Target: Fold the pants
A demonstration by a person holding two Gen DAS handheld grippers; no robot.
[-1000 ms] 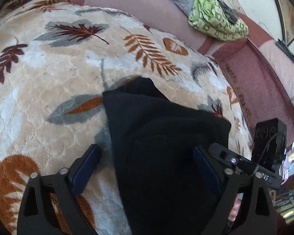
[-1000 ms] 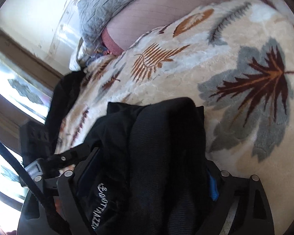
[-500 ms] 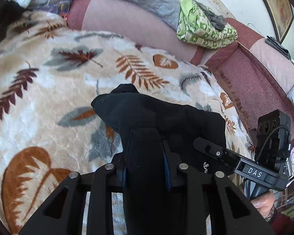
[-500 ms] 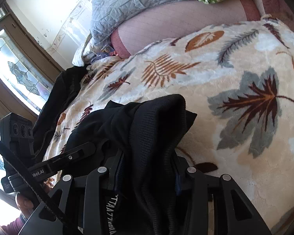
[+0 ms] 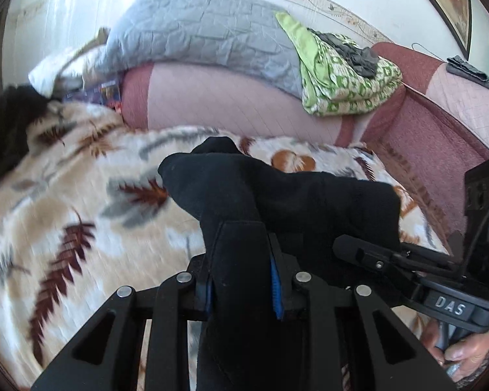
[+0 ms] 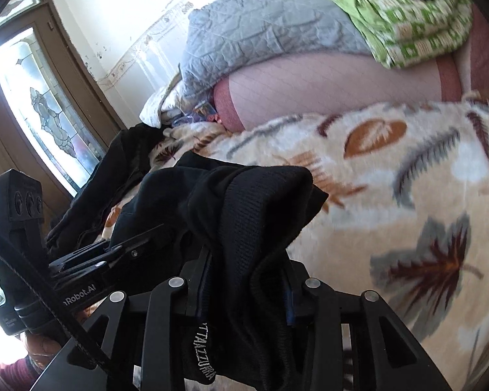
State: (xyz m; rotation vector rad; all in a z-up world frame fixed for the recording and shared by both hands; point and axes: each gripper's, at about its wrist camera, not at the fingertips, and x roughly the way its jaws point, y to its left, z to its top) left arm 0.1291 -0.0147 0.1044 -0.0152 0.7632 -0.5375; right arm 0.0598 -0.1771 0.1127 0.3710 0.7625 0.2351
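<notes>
The black pants [image 5: 293, 202] are lifted in a bunch above the leaf-patterned blanket [image 5: 81, 221]. My left gripper [image 5: 241, 280] is shut on one thick fold of them, blue pads pressed against the cloth. The other gripper's body [image 5: 440, 293] shows at the right, with a hand below it. In the right wrist view, my right gripper [image 6: 244, 280] clamps the ribbed waistband of the pants [image 6: 260, 195], its jaws still closing on the cloth. A lettered label hangs below the fingers. The left gripper's body [image 6: 81, 277] appears at the left there.
A pink sofa back [image 5: 228, 104] runs behind the blanket, with a grey quilt [image 5: 205, 29] and a green patterned cloth [image 5: 342, 81] on top. Another dark garment [image 6: 130, 163] lies at the blanket's edge near a stained-glass door [image 6: 45, 114].
Both grippers went from open around the pants to shut on them. They then rose, lifting the cloth off the blanket, and the views tilted up toward the sofa back.
</notes>
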